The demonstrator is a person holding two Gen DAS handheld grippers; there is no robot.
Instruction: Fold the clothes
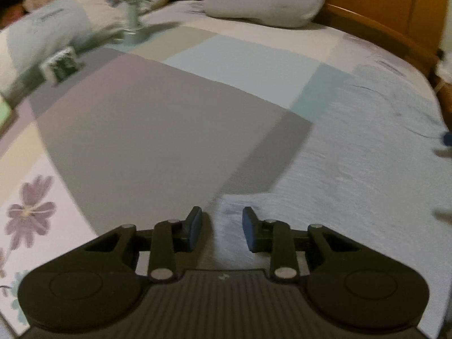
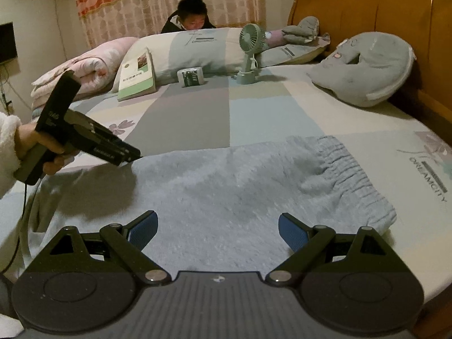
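The left gripper [image 1: 222, 227] has its blue-padded fingers [image 1: 195, 230] set narrowly apart with nothing between them; the pads touch no cloth, and they hang just over the near corner of the grey garment [image 1: 353, 155], at the spot where its edge meets the sheet [image 1: 147, 130]. In the right wrist view the same gripper [image 2: 137, 156] sits in a hand [image 2: 42, 147] with a fluffy white sleeve [image 2: 7, 152], its tip at the garment's far left corner; whether the tip touches the fabric there cannot be told. The right gripper [image 2: 218, 233] has its fingers [image 2: 144, 230] spread wide and empty, poised above the near middle of the garment [image 2: 226, 186], not pressing on it. The garment lies spread flat across the near part of the bed [image 2: 282, 113], its gathered elastic band [image 2: 347, 175] at the right end. Beyond it, on the patchwork sheet, stand a small green fan [image 2: 250, 53], a little box [image 2: 191, 76] and a green book [image 2: 137, 75] leaning on a pillow [image 2: 197, 48]. A grey cushion [image 2: 367, 67] rests against the wooden headboard [image 2: 367, 2] at right, a pink quilt [image 2: 84, 67] is rolled at left, and a person [image 2: 190, 14] sits behind the pillows before a curtain [image 2: 141, 2].
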